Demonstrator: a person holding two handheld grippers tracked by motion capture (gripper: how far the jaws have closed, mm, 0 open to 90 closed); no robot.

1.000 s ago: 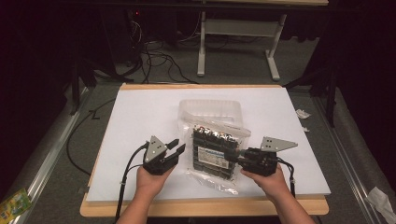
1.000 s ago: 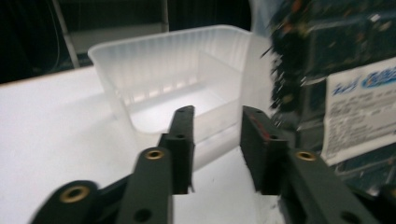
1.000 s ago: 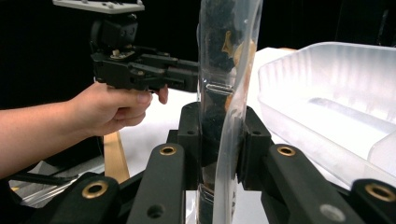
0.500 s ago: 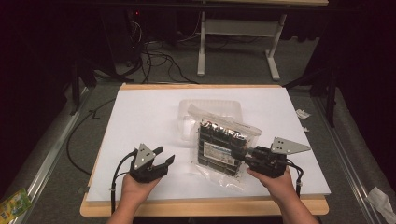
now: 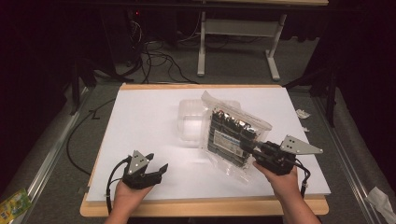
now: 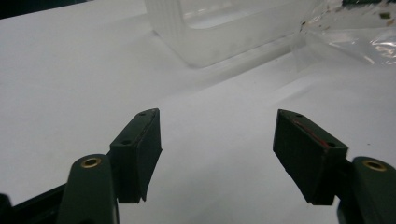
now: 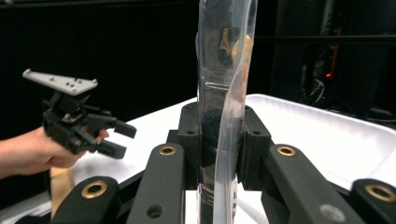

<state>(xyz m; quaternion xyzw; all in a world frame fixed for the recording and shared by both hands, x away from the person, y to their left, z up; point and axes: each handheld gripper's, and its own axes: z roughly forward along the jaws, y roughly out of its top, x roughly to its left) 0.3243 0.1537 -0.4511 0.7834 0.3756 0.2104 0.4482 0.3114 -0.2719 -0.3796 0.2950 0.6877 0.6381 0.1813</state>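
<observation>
Lifting bag (image 5: 233,135) now; left gripper (image 5: 152,169) withdrawn

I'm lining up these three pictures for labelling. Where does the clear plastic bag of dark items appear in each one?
High view: the bag is right of centre, tilted, its lower edge in the right tongs.
Left gripper view: a clear corner of the bag at top right.
Right gripper view: the bag stands edge-on at centre, clamped between the jaws.
Shared landmark: the white table top.
</observation>
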